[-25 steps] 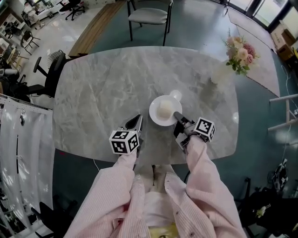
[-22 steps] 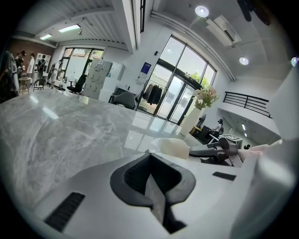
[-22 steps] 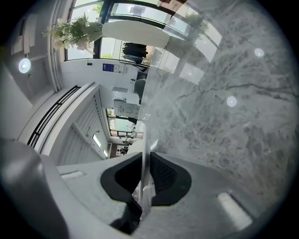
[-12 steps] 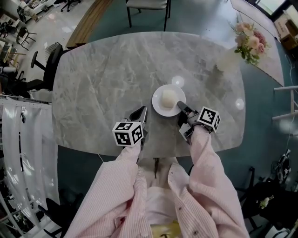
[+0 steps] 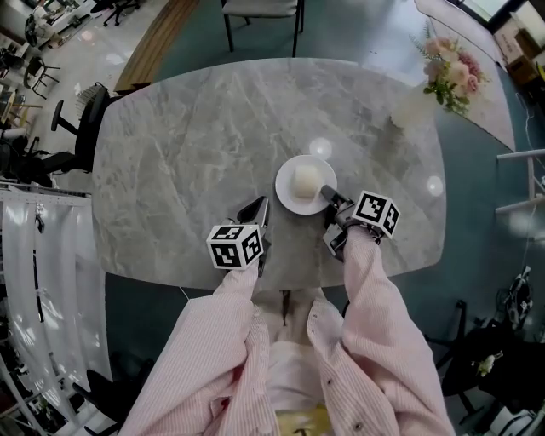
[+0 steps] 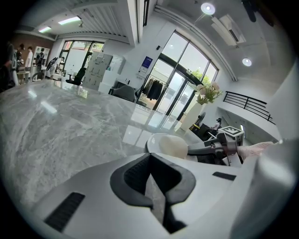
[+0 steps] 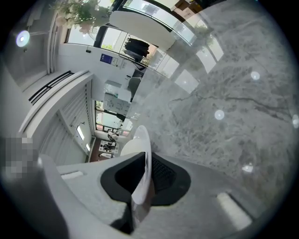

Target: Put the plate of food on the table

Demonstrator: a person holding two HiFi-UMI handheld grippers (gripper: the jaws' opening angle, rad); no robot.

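Observation:
A white plate [image 5: 289,200] carrying a pale round piece of food [image 5: 306,179] is near the middle of the grey marble table [image 5: 187,145]. I cannot tell whether it rests on the marble or hangs just above it. My right gripper [image 5: 328,197] is shut on the plate's near-right rim, and in the right gripper view that rim [image 7: 142,140] stands edge-on between the pads of the right gripper [image 7: 142,182]. My left gripper [image 5: 255,209] is shut and empty, left of the plate and near the table's front edge. The left gripper view shows the plate [image 6: 154,140] and food [image 6: 174,145] beyond its closed jaws.
A vase of pink flowers [image 5: 451,68] stands at the table's far right corner. A chair [image 5: 260,13] is behind the far edge, and an office chair [image 5: 72,128] is off the left side. A white rack [image 5: 43,255] stands to the left.
The plate and my right gripper have shifted slightly farther in from the table's front edge. The left gripper has hardly moved.

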